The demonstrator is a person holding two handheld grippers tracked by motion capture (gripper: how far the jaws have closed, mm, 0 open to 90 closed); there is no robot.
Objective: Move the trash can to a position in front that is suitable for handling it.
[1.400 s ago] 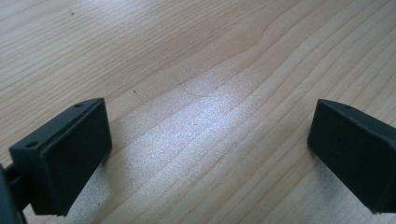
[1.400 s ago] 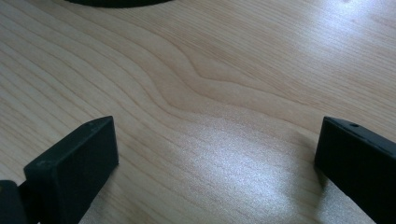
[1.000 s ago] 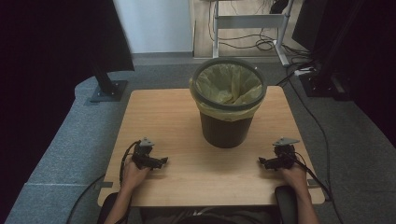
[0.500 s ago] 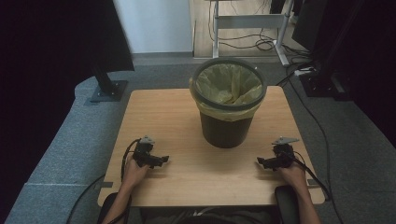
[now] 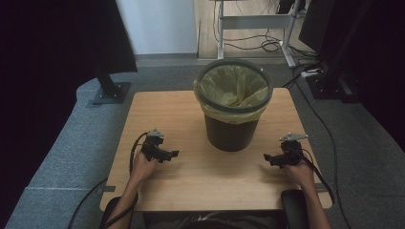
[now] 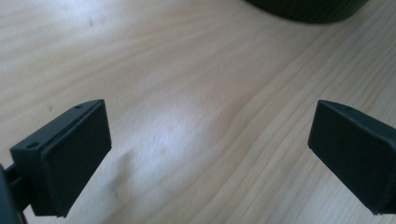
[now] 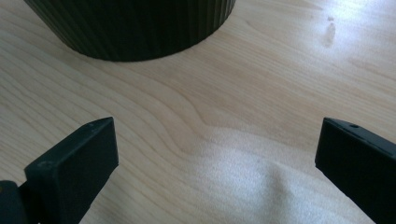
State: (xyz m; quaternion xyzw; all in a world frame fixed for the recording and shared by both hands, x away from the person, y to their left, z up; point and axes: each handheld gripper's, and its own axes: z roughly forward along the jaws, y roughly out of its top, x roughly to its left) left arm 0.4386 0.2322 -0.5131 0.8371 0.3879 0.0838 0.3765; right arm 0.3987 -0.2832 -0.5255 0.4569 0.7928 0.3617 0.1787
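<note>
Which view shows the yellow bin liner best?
The high view: the yellow liner shows whole, folded over the bin rim. The left and right gripper views catch the bin's dark ribbed base, no liner.

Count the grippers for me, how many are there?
2. The left gripper is left of the bin, the right gripper is right of it. Both rest on the table, jaws open.

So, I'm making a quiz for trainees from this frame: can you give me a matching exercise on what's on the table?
Things:
1. bin
2. bin liner
3. left gripper
4. right gripper

States or places:
A. yellow, folded over the rim
B. dark, ribbed, mid-table
C. open, right of the bin
D. open, left of the bin

Pairs: 1-B, 2-A, 3-D, 4-C
</note>
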